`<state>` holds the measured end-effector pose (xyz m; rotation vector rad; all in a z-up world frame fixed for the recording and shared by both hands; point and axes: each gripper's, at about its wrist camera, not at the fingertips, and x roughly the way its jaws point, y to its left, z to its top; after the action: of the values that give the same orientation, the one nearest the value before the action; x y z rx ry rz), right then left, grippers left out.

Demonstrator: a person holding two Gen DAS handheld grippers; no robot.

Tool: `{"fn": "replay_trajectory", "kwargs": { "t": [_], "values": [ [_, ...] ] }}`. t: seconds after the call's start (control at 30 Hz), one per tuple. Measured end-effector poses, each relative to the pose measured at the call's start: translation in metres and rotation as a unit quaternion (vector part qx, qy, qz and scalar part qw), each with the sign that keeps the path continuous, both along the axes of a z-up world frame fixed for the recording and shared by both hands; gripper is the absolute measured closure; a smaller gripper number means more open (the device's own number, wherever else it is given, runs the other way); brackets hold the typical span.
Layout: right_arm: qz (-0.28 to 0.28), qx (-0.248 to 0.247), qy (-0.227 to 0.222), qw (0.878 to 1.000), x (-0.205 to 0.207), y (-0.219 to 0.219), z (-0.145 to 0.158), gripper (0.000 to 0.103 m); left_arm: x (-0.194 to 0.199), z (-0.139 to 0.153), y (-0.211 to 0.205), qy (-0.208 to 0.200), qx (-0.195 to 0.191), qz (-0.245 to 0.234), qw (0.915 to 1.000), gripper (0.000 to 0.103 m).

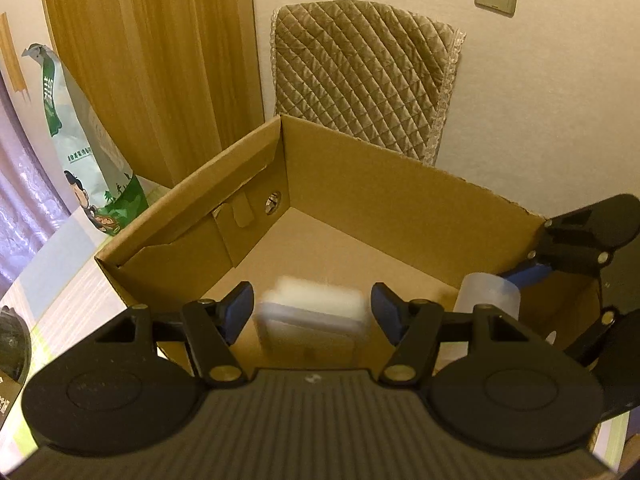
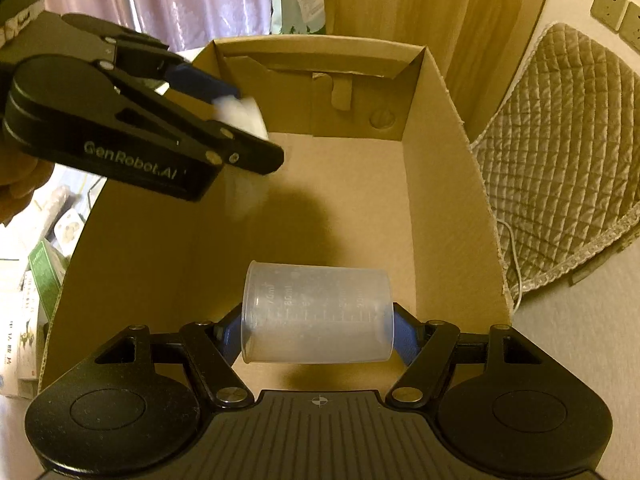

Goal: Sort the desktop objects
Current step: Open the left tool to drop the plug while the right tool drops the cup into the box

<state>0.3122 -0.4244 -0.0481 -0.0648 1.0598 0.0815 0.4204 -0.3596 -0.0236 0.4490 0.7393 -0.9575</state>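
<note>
Our right tongs (image 2: 318, 334) are clamped on a clear measuring cup (image 2: 316, 314), lying on its side between the blue pads and held over the open cardboard box (image 2: 448, 184). Our left tongs (image 1: 312, 312) are spread apart above the same box, and a blurred white object (image 1: 314, 310) sits in the gap between them; we cannot tell if it touches either pad. Behind the box a quilted cushion (image 1: 360, 76) leans against the wall, and a green-and-white bag (image 1: 80, 152) stands on the surface (image 1: 60, 300) to the left.
</note>
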Motion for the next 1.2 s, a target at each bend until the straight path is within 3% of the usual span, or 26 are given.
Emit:
{"fn": "replay_trajectory", "kwargs": {
  "t": [0.87,1.0,1.2],
  "values": [
    [0.009,-0.007,0.001,1.000,0.007,0.007,-0.007,0.031,0.001,0.012,0.015,-0.011,-0.018,0.016,0.9997,0.040],
    [0.010,-0.006,-0.012,1.000,0.002,0.009,-0.002,0.013,-0.002,0.015,0.019,-0.012,-0.024,0.018,0.9995,0.037],
    [0.009,-0.013,-0.027,1.000,-0.005,0.016,0.008,0.013,-0.007,0.024,0.030,-0.019,-0.043,0.028,0.9985,0.037]
  ]
}}
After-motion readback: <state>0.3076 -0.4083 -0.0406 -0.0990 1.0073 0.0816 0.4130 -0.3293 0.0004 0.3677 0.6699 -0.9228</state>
